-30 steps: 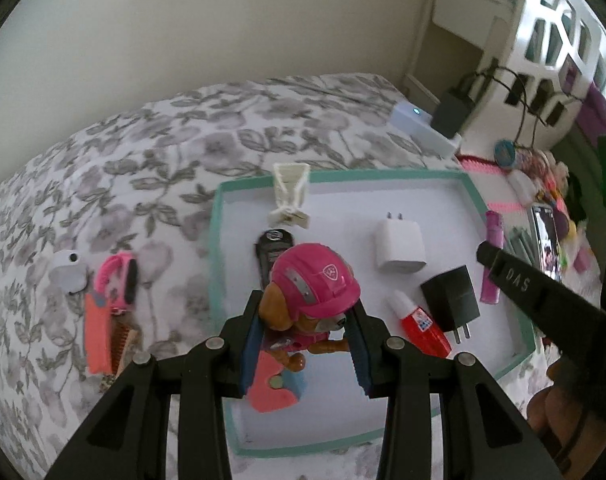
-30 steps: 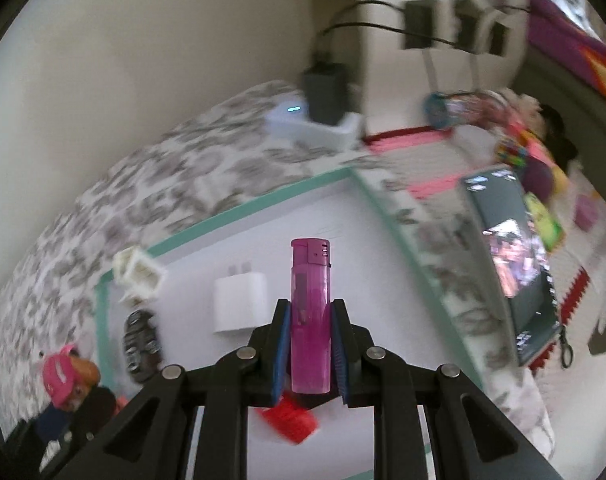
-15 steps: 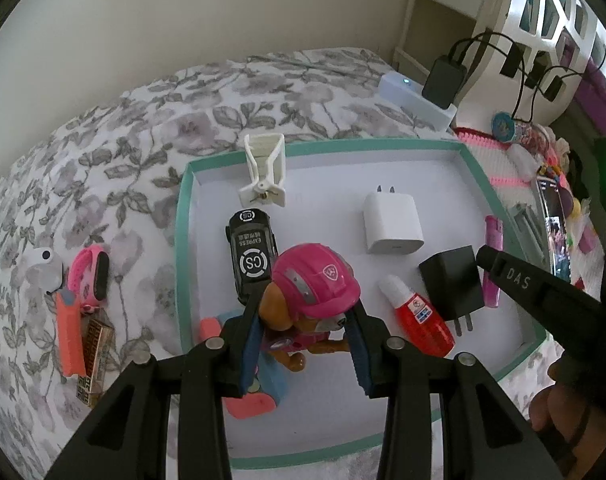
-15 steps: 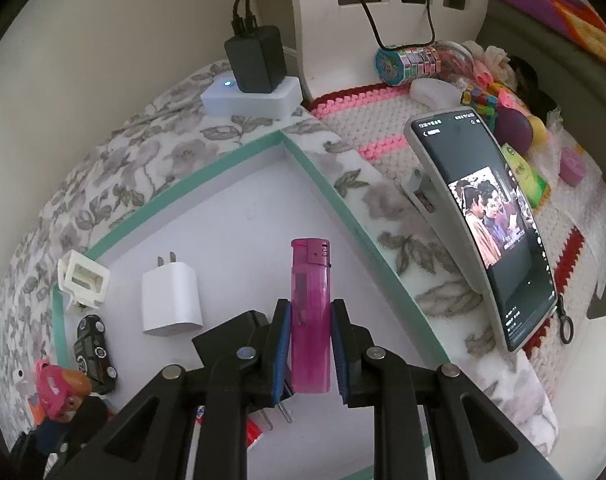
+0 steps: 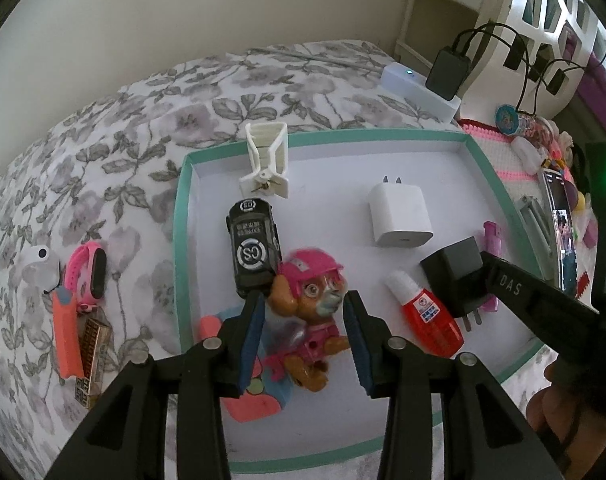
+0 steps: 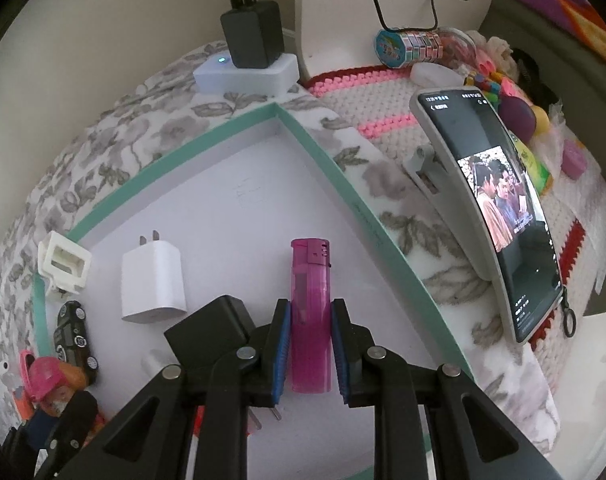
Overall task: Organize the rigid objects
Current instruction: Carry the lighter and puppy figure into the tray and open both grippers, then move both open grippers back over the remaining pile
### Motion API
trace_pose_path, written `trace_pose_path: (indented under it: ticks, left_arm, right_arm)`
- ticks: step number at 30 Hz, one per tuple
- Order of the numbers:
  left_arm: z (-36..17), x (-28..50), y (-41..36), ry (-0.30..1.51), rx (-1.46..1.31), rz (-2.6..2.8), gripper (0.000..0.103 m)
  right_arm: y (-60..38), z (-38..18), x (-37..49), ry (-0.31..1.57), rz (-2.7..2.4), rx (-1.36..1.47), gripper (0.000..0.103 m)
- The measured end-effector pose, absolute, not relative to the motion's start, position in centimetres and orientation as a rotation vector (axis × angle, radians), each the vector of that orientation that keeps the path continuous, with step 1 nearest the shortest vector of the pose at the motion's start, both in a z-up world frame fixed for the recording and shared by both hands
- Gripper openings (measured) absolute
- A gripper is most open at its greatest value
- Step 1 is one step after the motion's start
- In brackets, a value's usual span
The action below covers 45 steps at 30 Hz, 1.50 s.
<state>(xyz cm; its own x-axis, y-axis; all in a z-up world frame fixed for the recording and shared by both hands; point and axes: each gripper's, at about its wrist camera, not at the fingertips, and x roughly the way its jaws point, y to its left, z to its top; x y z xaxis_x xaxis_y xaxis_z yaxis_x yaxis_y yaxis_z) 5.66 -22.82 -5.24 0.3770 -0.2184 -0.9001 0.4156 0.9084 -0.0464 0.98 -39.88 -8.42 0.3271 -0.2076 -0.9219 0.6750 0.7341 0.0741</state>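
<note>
A white tray with a teal rim point(image 5: 183, 216) lies on a floral bedspread. In it are a toy pup with a pink helmet point(image 5: 311, 304), a black toy car point(image 5: 253, 246), a white clip point(image 5: 265, 160), a white charger point(image 5: 399, 216), a black charger point(image 5: 455, 272), a red glue bottle point(image 5: 427, 320) and a pink lighter point(image 6: 309, 304). My left gripper point(image 5: 305, 340) is open, its pads either side of the pup, which lies on the tray. My right gripper point(image 6: 311, 354) has its pads against the lighter, which rests near the tray's right rim point(image 6: 367, 216).
Left of the tray lie a pink watch point(image 5: 89, 270), a white earbud point(image 5: 39, 268), an orange strip point(image 5: 65, 340) and a gold bar point(image 5: 91, 360). A propped phone point(image 6: 495, 216), a white power box with black plug point(image 6: 247, 68) and small toys point(image 6: 407, 46) stand to the right.
My left gripper has opened and let go of the pup, which now lies tilted on the tray. My right gripper has carried the lighter down towards the tray's right side.
</note>
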Motion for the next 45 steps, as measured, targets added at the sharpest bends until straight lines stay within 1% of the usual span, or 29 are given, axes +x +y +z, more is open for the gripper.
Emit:
trace_pose_path:
  ticks: [3,10,17,19,20,22,23,24,25,27,29,31,32,33,35,40,44,45]
  left_arm:
    - [-4.9,5.7,-22.6,1.106,0.190,-0.406,0.046]
    - [-3.4,6.1,-21.5,1.068,0.146,-0.387,0.046]
    - [-2.2,7.4,-18.5,1.036,0.066,-0.296,0.048]
    - [-2.1,7.9,-17.2,1.029,0.054,-0.245,0.052]
    - [-2.1,8.2,-16.5,1.027,0.044,-0.217,0.056]
    - [-2.2,8.7,-15.0,1.028,0.017,-0.170,0.058]
    - [-2.2,9.0,-14.2,1.031,-0.003,-0.147,0.058]
    - [-2.3,9.1,-13.5,1.034,-0.018,-0.129,0.060]
    - [-2.5,9.4,-12.6,1.039,-0.036,-0.101,0.061]
    - [-2.8,9.8,-10.8,1.047,-0.060,-0.033,0.072]
    - [-3.1,10.1,-9.2,1.056,-0.086,0.024,0.079]
    - [-3.5,10.4,-7.4,1.068,-0.121,0.070,0.083]
    - [-3.6,10.5,-6.4,1.072,-0.139,0.093,0.086]
    - [-3.8,10.7,-5.2,1.077,-0.160,0.126,0.090]
    - [-4.2,10.8,-3.5,1.087,-0.189,0.171,0.092]
    - [-5.0,10.9,0.0,1.103,-0.281,0.231,0.094]
    - [-4.6,10.6,1.8,1.081,-0.314,0.270,0.096]
    - [-4.5,10.6,2.1,1.070,-0.318,0.274,0.096]
  right_arm:
    - [-39.7,-8.4,0.9,1.099,-0.618,0.482,0.022]
    - [-39.0,-6.9,1.5,1.065,-0.637,0.410,0.022]
    - [-37.4,-4.9,1.9,1.004,-0.576,0.385,0.022]
    - [-36.6,-4.4,2.3,0.982,-0.520,0.409,0.022]
    - [-36.1,-4.2,2.5,0.979,-0.498,0.409,0.022]
    - [-34.7,-4.0,3.2,0.981,-0.438,0.391,0.025]
    - [-34.1,-4.0,3.5,0.981,-0.417,0.381,0.030]
    - [-33.5,-4.0,3.7,0.985,-0.396,0.371,0.038]
    - [-32.7,-4.0,4.1,0.990,-0.366,0.357,0.040]
    - [-31.2,-4.0,4.6,1.001,-0.326,0.327,0.042]
    - [-30.0,-4.1,4.6,1.009,-0.287,0.312,0.044]
    - [-28.9,-4.2,4.9,1.011,-0.251,0.300,0.052]
    - [-28.4,-4.3,5.0,1.012,-0.235,0.299,0.058]
    - [-27.9,-4.3,5.1,1.014,-0.218,0.301,0.061]
    - [-27.2,-4.4,5.3,1.022,-0.198,0.293,0.061]
    - [-25.6,-4.6,5.9,1.037,-0.145,0.288,0.064]
    - [-24.1,-4.5,6.2,1.034,-0.100,0.274,0.072]
    - [-23.5,-4.5,6.3,1.033,-0.093,0.261,0.072]
